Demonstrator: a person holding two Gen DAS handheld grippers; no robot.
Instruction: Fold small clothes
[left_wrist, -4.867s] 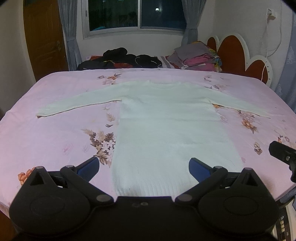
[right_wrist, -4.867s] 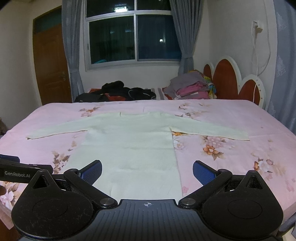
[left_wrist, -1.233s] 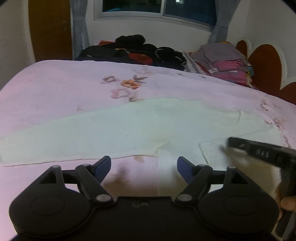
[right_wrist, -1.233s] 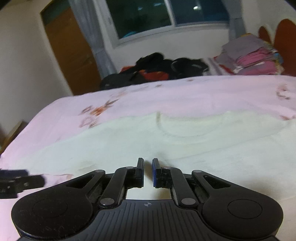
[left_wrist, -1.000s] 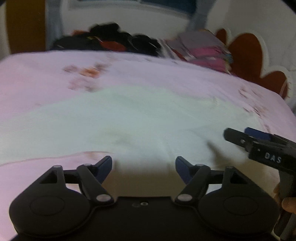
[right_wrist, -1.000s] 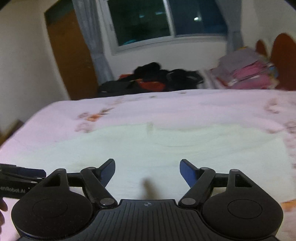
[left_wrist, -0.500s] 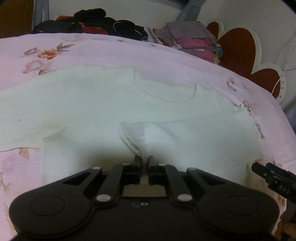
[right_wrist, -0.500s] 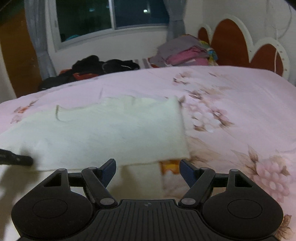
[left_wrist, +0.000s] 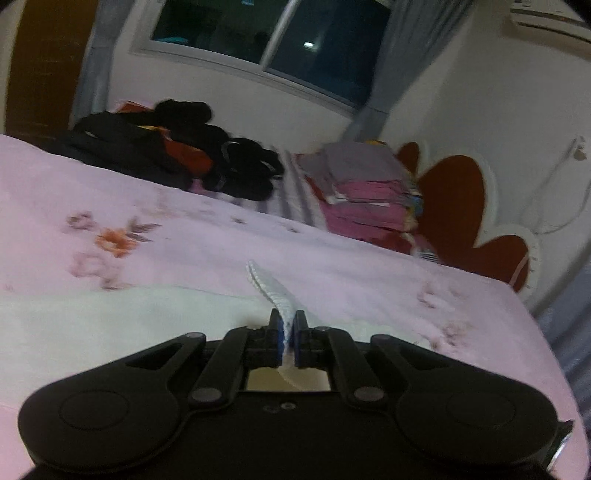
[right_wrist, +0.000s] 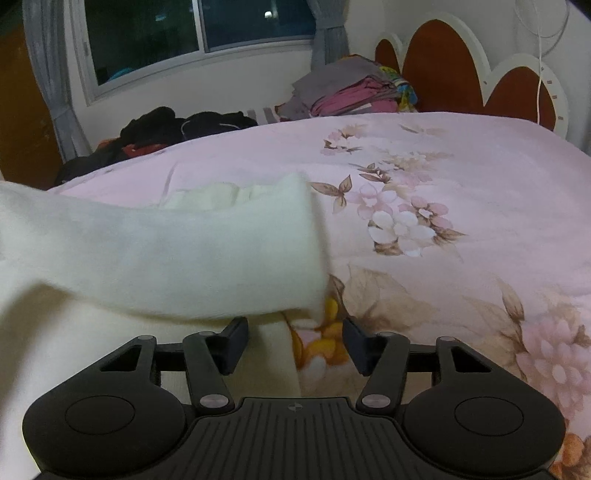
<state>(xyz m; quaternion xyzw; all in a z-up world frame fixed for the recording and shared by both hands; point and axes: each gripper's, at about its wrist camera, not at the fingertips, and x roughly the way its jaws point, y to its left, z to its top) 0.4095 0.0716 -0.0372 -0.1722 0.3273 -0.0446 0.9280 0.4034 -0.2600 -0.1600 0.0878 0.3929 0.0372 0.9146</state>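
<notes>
A cream knit sweater (right_wrist: 166, 251) lies on the pink flowered bed (right_wrist: 461, 177). One sleeve is folded across the body and hangs raised above it. In the left wrist view my left gripper (left_wrist: 286, 322) is shut on that sleeve's ribbed cuff (left_wrist: 267, 286), which sticks up past the fingertips, above the sweater's body (left_wrist: 110, 325). In the right wrist view my right gripper (right_wrist: 295, 334) sits low at the sweater's right edge. Its jaws are closing, with the edge of the lower layer (right_wrist: 273, 350) between them and the pads not touching it.
A pile of dark clothes (left_wrist: 177, 151) and a stack of folded clothes (left_wrist: 365, 192) sit at the far side of the bed. A red and white headboard (right_wrist: 476, 77) stands to the right, with a window (right_wrist: 184, 33) and curtains behind.
My left gripper has shut on the sleeve cuff and lifted it off the sweater. My right gripper has come down to the sweater's right edge and its jaws have narrowed.
</notes>
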